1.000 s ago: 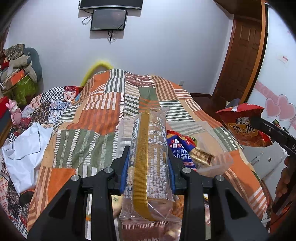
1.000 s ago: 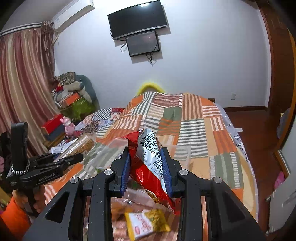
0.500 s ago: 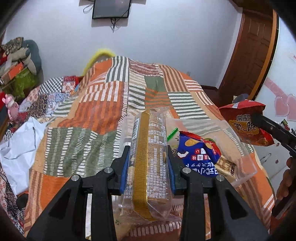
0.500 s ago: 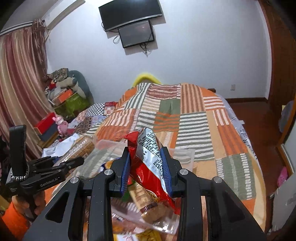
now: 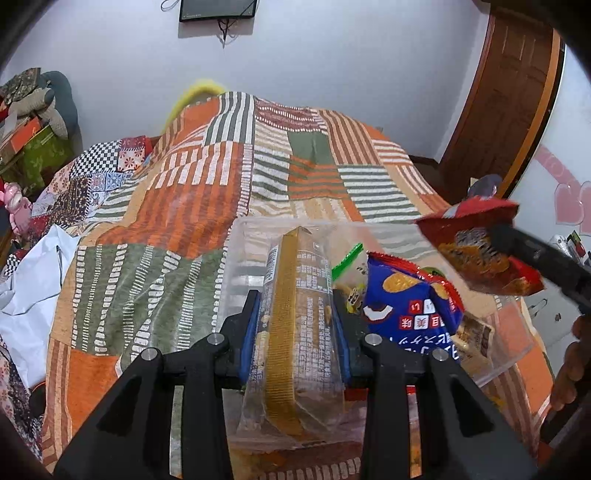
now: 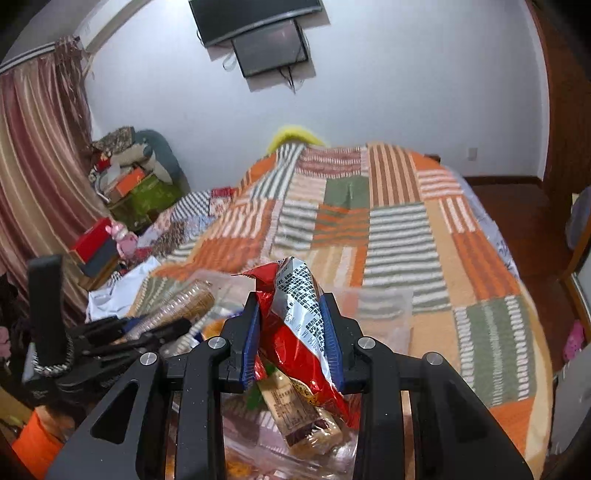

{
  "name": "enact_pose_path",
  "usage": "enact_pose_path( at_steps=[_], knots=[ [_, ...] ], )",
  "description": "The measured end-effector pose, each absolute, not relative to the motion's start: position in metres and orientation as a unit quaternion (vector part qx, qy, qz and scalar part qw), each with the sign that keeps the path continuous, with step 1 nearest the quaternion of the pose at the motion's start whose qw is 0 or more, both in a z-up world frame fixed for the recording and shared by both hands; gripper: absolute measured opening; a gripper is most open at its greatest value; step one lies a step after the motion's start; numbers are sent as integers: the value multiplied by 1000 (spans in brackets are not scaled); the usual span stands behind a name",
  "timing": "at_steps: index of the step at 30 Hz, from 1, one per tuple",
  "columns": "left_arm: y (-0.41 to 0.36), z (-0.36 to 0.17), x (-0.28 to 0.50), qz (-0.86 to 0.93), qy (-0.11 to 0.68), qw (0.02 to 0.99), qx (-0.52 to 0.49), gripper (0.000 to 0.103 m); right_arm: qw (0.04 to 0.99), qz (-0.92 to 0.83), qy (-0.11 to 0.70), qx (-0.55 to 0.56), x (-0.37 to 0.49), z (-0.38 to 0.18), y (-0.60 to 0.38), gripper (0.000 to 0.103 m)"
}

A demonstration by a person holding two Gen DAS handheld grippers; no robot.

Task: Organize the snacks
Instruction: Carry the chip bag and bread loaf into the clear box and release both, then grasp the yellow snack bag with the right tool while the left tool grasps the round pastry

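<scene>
Left gripper (image 5: 295,317) pinching clear biscuit sleeve (image 5: 295,325); right gripper (image 6: 291,332) pinching red chip bag (image 6: 299,325); clear bin (image 5: 498,332) beneath both.

Ahead of me a patchwork-quilted bed (image 6: 399,236) meets a white wall (image 6: 388,92) with two dark screens (image 6: 258,33); striped curtains (image 6: 40,177) hang left.

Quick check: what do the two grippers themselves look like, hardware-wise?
Both match: left gripper and right gripper have matte black angular fingers with triangular cutouts, silver screw heads, blue pads. No cables visible. An orange sleeve shows low in the right view.
</scene>
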State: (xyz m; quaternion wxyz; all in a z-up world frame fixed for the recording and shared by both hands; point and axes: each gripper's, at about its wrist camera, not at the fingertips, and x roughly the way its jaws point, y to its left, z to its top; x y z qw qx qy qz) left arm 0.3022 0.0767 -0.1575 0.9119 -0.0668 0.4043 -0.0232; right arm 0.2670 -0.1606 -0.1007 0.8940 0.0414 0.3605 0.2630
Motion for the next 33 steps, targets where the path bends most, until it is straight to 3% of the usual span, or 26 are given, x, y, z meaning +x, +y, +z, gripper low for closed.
enact_pose_path(
  at_steps=[10,20,22,24,26,33],
  knots=[
    [78,-147,295,-17,388,919,-64,36,887,252,385,37,267,-114,-168,33],
    [80,-130,272,-16,386,920,-63,37,877,256,403,46,256,-115,-176,43],
    [82,-127,265,-15,386,920,-62,41,878,257,402,47,251,-112,-178,49],
    [84,-123,255,-2,379,924,-57,56,878,259,398,52,246,-108,-181,53],
    [85,-119,246,5,371,927,-52,64,880,260,395,51,240,-105,-184,55],
    [91,-109,213,18,362,931,-36,76,883,257,391,37,221,-101,-189,59]
  ],
)
